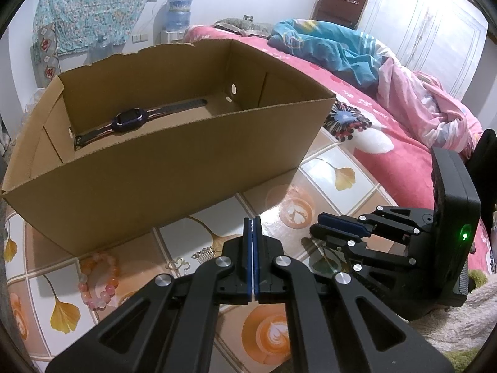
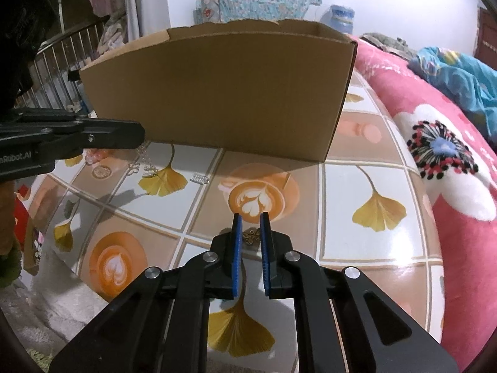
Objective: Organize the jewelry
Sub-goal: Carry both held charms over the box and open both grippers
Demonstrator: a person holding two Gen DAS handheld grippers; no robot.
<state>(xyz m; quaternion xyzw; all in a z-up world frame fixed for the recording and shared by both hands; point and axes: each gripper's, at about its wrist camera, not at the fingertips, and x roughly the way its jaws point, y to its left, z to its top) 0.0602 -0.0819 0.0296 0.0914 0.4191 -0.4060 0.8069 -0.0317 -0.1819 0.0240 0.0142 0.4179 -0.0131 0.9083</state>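
Note:
A cardboard box [image 1: 174, 171] stands on the patterned table, also in the right wrist view [image 2: 217, 93]. A dark watch [image 1: 130, 118] lies inside it. My left gripper [image 1: 252, 220] is shut and empty, held above the table in front of the box. A pink bead bracelet [image 1: 99, 279], a silver butterfly piece [image 1: 177, 264] and a small silver comb piece [image 1: 203, 253] lie below the box. My right gripper [image 2: 251, 217] is open, its pads either side of a small bronze flower piece [image 2: 251, 236] on the table. A silver chain [image 2: 147, 158] and a comb piece [image 2: 198, 178] lie left.
The table [image 2: 357, 186] has a tile cloth with ginkgo leaves and coffee cups. A bed with pink floral blanket [image 2: 435, 161] and blue bedding [image 1: 326, 49] borders its right side. A water jug [image 1: 178, 12] stands behind. A metal railing [image 2: 62, 56] is at the left.

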